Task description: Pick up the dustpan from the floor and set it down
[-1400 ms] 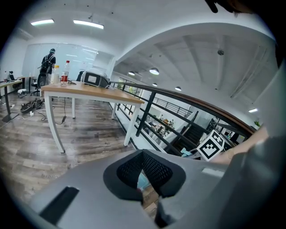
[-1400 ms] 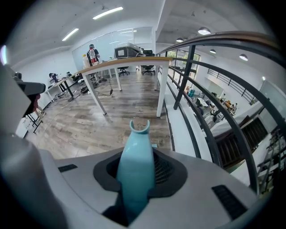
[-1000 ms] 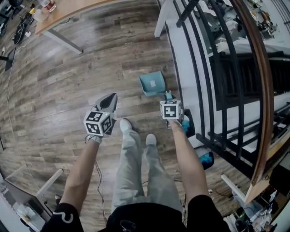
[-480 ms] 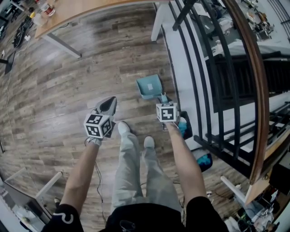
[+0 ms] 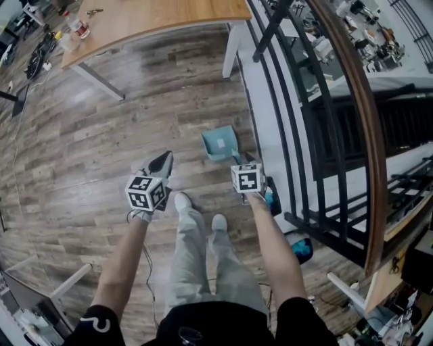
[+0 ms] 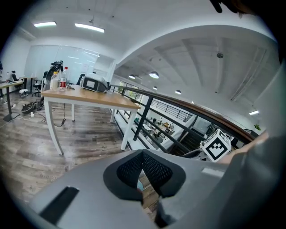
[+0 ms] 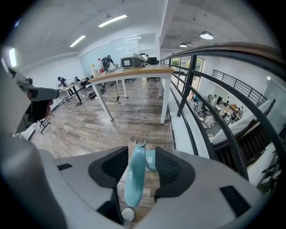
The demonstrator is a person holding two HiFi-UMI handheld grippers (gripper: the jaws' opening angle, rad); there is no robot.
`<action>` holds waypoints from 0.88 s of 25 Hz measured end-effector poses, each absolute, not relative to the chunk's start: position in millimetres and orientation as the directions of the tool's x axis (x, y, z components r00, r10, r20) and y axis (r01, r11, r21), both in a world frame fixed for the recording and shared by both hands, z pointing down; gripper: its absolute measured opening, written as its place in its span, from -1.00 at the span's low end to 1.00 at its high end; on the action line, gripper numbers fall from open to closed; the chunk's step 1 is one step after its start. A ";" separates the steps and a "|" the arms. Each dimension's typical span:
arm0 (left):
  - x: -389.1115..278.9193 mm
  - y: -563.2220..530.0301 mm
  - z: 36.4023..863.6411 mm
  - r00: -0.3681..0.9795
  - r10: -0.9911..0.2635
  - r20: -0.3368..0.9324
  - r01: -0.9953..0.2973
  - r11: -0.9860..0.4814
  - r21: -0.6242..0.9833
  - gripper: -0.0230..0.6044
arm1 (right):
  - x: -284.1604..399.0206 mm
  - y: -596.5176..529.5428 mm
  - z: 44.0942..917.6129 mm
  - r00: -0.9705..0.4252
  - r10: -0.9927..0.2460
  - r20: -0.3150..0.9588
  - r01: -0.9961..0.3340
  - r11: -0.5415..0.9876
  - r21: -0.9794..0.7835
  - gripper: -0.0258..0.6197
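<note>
Beside the railing (image 7: 187, 87), on the wood floor (image 5: 101, 135), the teal dustpan (image 5: 220, 143) rests with its pan down and its handle (image 7: 135, 179) rising toward the person. That pose reads as a thing already set down, with the handle left where a claw can slip off it upward. The right gripper (image 7: 140, 152) sits around that handle. Its jaws are opening, and the handle stands between them with floor showing past its right side and no pad visibly pressing, so I judge the grip to be off, not on. The left gripper (image 6: 143, 155) has its jaws together on nothing and hangs to the left of the person's shoes (image 5: 183, 201), well apart from the dustpan. It seems parked out of the way, since one claw is enough for a light handle. On the dustpan's right the white ledge (image 7: 183, 129) under the black bars runs just beside the pan, so there is almost no room on that side. Farther ahead stands a white table leg (image 5: 232, 48) under the wooden table (image 5: 155, 17), well apart from the pan. The widest room lies to the left, over bare boards. For the right claw the safe way out looks to be straight up along the handle — a sideways pull could catch it on a pad and tip the dustpan toward the ledge or the bars.
</note>
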State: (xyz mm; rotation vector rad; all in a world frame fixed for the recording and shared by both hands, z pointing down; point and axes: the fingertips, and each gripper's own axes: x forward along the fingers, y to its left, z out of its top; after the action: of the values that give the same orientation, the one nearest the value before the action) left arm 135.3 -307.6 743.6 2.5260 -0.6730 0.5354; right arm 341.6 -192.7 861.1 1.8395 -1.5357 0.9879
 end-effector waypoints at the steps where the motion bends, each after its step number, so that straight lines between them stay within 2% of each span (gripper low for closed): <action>1: 135.5 -306.5 735.8 0.804 -0.365 0.470 -0.544 -0.769 0.335 -0.93 | 341.9 -192.8 851.3 0.073 -0.590 0.804 -0.979 -0.195 -0.054 -0.36; 7: 132.5 -294.7 685.5 0.808 -0.403 0.430 -0.558 -0.760 0.335 -0.93 | 354.7 -191.6 786.1 0.065 -0.649 0.758 -0.988 -0.148 -0.042 -0.39; 18: 121.1 -268.0 591.0 0.795 -0.477 0.374 -0.589 -0.754 0.290 -0.93 | 358.9 -175.2 657.5 0.053 -0.744 0.666 -0.993 -0.113 -0.047 -0.89; 22: 107.9 -256.6 556.1 0.788 -0.509 0.346 -0.604 -0.748 0.275 -0.93 | 352.1 -164.9 621.8 0.023 -0.777 0.629 -0.994 -0.083 -0.066 -0.93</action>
State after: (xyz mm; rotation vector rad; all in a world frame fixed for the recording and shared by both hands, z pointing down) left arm 107.9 -256.6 556.1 2.6049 -0.8445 0.3526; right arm 352.1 -164.9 621.8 1.9126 -1.8022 0.7453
